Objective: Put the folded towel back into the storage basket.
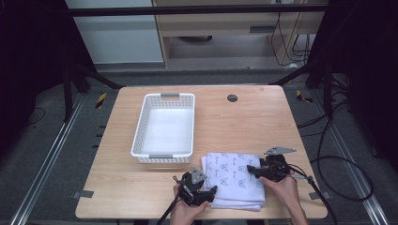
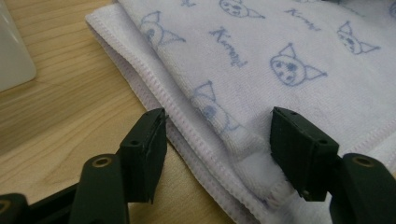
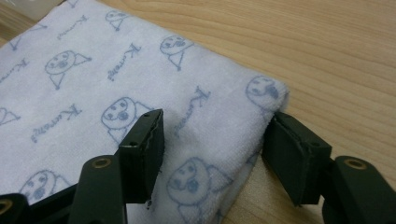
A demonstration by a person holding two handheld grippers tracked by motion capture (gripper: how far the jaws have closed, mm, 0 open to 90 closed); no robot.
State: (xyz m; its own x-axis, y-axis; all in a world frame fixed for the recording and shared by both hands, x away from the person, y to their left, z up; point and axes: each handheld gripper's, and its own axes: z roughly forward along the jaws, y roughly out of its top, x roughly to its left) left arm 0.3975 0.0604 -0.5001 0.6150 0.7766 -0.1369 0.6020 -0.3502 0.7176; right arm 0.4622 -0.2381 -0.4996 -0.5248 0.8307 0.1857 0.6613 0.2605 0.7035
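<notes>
Lying at the near right of the table (image 1: pixel 117 154), the folded towel (image 1: pixel 233 174) printed "Kuromi" has both wide-open grippers, left gripper (image 1: pixel 210 191) and right gripper (image 1: pixel 250 170), straddling its corners, gripping nothing; bare wood lies beyond its edges.

Wooden worktop (image 1: pixel 117 178): white basket (image 1: pixel 164 124) set left of centre; folded towel (image 1: pixel 233 180) laid near front edge.

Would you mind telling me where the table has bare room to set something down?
Bare table lies right of the white basket, beyond the folded towel, and along the left edge. The near edge is crowded by the towel, left gripper and right gripper.
</notes>
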